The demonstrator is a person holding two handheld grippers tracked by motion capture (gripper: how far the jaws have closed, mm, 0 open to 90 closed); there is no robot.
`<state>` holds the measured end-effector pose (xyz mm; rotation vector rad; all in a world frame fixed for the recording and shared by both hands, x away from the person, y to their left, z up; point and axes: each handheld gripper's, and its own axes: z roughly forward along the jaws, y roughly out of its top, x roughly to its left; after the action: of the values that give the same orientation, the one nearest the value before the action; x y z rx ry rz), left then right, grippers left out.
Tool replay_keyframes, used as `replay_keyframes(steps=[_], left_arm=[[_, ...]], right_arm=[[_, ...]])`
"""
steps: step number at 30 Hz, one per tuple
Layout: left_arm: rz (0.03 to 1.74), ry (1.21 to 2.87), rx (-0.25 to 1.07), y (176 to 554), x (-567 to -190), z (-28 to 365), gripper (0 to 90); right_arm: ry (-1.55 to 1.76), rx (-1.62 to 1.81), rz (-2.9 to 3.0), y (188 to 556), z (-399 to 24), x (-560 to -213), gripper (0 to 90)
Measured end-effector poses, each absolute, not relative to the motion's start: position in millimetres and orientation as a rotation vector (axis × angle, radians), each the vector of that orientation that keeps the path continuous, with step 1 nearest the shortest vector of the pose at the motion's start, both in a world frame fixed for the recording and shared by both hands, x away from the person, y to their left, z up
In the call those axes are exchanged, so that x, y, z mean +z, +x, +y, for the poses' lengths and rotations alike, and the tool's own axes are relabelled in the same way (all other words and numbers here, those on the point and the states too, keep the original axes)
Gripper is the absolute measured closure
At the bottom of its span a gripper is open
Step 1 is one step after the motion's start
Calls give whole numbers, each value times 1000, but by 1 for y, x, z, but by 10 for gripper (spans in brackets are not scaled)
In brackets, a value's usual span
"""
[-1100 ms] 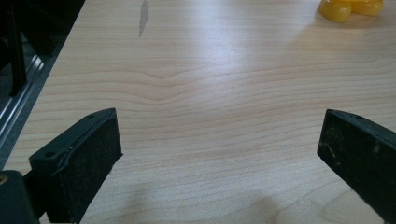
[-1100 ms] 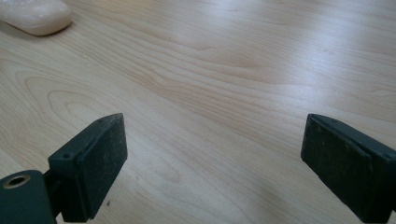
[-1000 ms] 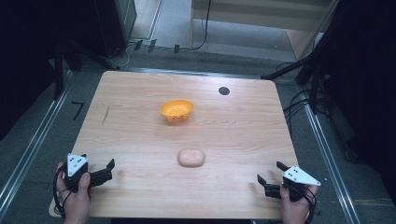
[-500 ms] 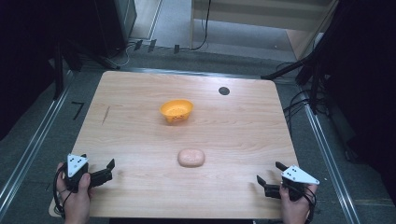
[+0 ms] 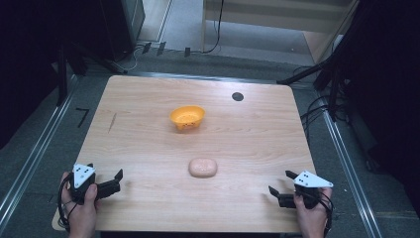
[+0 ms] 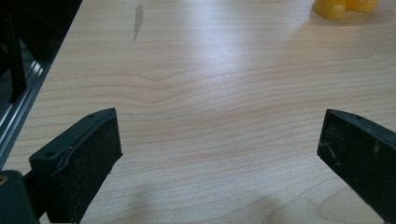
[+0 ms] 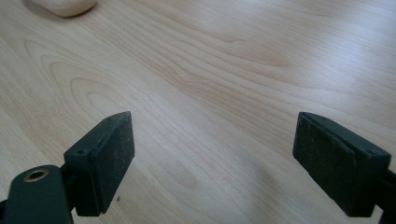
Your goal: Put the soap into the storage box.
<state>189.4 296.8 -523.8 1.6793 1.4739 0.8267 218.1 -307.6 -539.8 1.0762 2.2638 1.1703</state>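
Bread roll (image 5: 202, 167) lying untouched on the bench (image 5: 148, 144), middle front, well apart from both grippers; orange bowl (image 5: 187, 118) farther back. Left gripper (image 5: 117, 180) and right gripper (image 5: 278, 191) resting near the front corners, fingers (image 7: 105, 161) spread on nothing, right pair just closing somewhat. Probably only the start: next, reaching inward to the roll with fingers wide.

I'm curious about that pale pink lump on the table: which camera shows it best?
The high view: the pink lump lies whole on the wooden table, in front of the orange bowl. The right gripper view catches just its edge at the top left corner. The left gripper view looks toward the bowl instead.
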Motion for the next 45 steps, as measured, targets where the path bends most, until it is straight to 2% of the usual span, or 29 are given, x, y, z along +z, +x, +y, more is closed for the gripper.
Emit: replay_keyframes(steps=[22, 45], left_arm=[[1469, 1691, 829, 189, -524, 296, 0], [1468, 1693, 829, 189, -524, 296, 0]], right_arm=[[751, 1067, 2567, 244, -260, -518, 129], [655, 1080, 2641, 265, -218, -513, 141]])
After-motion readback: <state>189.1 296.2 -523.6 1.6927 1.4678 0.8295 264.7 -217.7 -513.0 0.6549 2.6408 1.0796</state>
